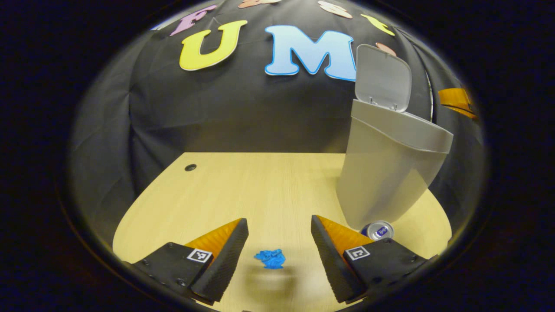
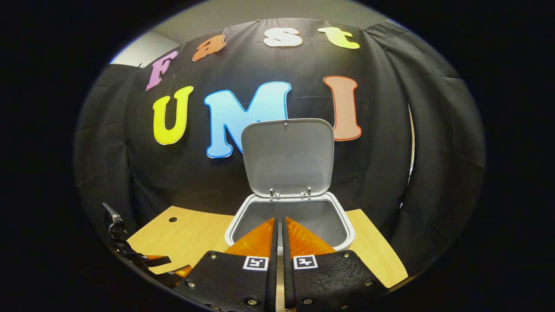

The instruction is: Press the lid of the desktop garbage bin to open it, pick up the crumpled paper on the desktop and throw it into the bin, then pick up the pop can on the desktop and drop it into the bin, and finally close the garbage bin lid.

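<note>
I hold the left tongs spread wide and empty above the table. The crumpled paper lies flat on the table directly between and just ahead of the two fingers, slightly nearer the left finger than the right; it is a compact wad with no clear long axis, so I judge no rotation is needed, only a straight descent. The pop can lies on its side beyond the right finger, at the foot of the garbage bin. The lid stands upright, so the mouth is open. The right tongs are closed on nothing, poised over the bin rim. The left tongs are the nearer to the paper.
</note>
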Demonstrator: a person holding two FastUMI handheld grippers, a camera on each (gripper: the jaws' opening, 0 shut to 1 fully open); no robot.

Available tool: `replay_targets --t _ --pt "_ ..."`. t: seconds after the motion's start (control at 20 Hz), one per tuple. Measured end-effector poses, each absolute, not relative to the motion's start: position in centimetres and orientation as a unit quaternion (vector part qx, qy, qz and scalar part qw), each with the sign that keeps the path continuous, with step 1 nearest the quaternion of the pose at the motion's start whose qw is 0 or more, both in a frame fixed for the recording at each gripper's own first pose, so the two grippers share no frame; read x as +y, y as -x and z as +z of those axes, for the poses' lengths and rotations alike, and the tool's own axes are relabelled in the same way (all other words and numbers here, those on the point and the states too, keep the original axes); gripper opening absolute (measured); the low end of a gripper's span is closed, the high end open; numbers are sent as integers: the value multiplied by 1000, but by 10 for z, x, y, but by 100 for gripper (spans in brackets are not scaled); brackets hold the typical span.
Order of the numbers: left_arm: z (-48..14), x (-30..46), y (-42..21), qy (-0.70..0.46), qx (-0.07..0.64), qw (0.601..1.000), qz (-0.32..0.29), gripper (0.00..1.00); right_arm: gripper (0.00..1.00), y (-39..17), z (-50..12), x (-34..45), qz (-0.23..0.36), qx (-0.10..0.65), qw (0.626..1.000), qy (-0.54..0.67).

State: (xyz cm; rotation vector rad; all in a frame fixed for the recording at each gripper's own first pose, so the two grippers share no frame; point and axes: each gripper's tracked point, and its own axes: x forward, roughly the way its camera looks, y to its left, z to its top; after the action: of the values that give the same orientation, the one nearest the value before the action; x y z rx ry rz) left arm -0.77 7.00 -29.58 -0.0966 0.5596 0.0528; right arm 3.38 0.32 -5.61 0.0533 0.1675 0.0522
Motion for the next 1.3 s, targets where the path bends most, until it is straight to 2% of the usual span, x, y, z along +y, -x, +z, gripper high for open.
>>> replay_targets --t 0.55,0.65,0.7,0.8,1.3 --pt "-361 72 31 45 341 939 30 96 7 -36 -68 3 26 103 994 -21" --pt "-373 75 30 49 351 934 35 97 7 -36 -71 4 26 107 994 -19" --pt "-378 77 30 51 357 932 38 94 7 -36 -73 5 27 109 993 -19" --pt "-388 81 27 54 366 928 40 97 7 -36 -73 5 27 111 993 -17" --pt "-428 89 21 53 406 911 38 98 7 -37 -82 -1 19 126 992 -13"
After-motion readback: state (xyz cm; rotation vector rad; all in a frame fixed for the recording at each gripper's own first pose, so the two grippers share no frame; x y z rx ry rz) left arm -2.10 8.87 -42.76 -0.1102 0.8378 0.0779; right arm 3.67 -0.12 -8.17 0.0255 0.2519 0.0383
